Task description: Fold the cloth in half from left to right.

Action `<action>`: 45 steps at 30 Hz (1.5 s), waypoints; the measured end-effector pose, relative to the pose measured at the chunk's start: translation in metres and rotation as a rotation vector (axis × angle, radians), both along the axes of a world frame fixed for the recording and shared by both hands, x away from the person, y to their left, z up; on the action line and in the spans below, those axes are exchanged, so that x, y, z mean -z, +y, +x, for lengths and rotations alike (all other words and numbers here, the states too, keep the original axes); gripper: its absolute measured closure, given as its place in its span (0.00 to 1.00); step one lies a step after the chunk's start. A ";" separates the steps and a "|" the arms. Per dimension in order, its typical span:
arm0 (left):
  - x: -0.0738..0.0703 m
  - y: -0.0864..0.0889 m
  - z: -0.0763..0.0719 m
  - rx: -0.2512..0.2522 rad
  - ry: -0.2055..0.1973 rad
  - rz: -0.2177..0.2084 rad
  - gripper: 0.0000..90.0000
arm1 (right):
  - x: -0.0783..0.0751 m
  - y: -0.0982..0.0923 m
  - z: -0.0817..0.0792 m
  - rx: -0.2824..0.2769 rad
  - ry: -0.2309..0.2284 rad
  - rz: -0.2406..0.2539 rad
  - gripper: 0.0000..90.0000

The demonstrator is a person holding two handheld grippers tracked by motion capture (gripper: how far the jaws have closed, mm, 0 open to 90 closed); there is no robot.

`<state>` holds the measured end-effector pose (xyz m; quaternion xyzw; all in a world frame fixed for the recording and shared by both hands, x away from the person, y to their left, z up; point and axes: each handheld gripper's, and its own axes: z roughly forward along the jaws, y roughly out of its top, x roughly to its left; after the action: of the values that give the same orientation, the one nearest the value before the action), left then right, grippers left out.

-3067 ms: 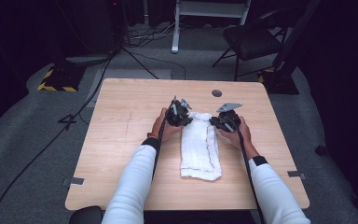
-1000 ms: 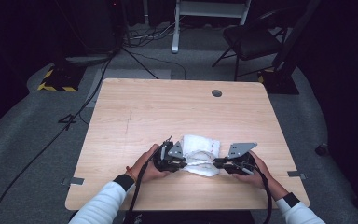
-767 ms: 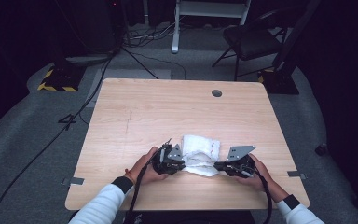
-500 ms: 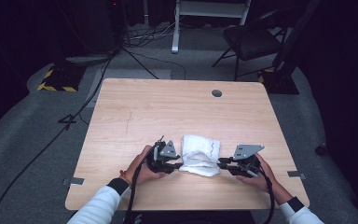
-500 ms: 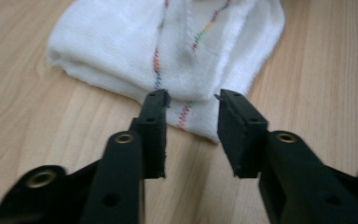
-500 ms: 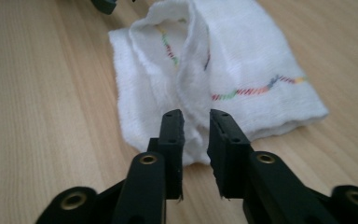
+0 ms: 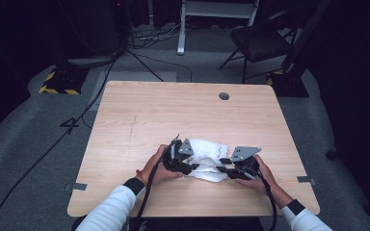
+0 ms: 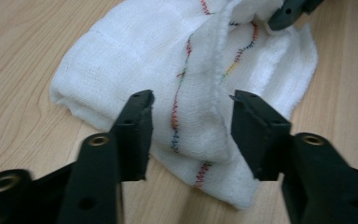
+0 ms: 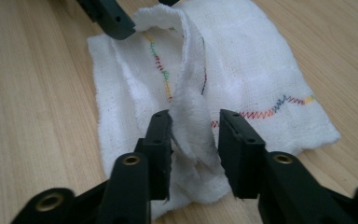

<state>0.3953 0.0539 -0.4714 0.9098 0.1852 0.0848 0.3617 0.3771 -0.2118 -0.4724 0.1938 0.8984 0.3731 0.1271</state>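
Table [image 7: 125, 120], cloth [image 7: 207, 159], half-open tongs [image 8: 191, 121]

Can't tell from up high if either tool touches the cloth [image 7: 207, 161]; my hands hide its side edges.

Looks like a lab/studio: dark room w/ floor cables [image 7: 159, 36], hazard-taped stand base [image 7: 58, 83], lone wooden table [image 7: 139, 115].
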 end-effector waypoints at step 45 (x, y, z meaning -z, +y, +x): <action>0.007 0.017 -0.026 0.115 -0.017 0.038 0.98 | 0.008 -0.015 -0.028 -0.074 0.029 -0.040 0.91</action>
<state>0.3691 0.0707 -0.4782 0.9249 0.1278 0.0751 0.3502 0.3493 -0.2265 -0.4809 0.1630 0.9140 0.3568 0.1041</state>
